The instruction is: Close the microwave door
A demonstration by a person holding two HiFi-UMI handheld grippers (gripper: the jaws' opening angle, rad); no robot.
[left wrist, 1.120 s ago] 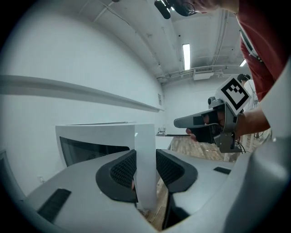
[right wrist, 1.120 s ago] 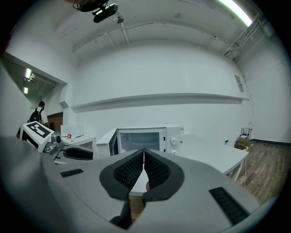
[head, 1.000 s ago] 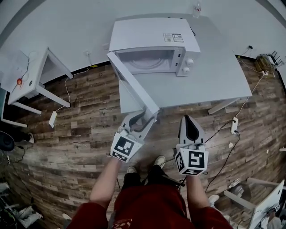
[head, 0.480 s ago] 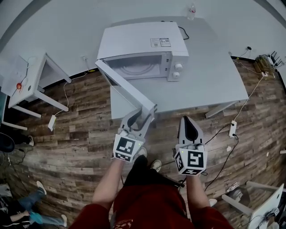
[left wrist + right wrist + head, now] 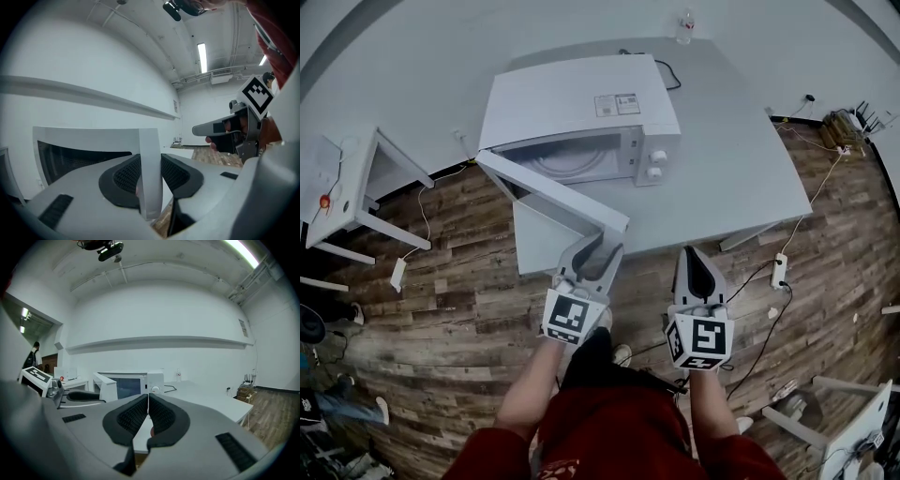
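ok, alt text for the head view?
Seen from above: the left claw grips the free edge of the open microwave door, swung out from a white microwave on a white table. The right claw is shut and empty beside it, over wood floor.

Probably a lab or test room: plain white desks [image 5: 741, 169], power strip [image 5: 780, 270] on wood-look floor [image 5: 459, 281], ceiling-mounted camera [image 5: 107, 250].

White microwave [image 5: 577, 103], its door [image 5: 549, 191] swung half open
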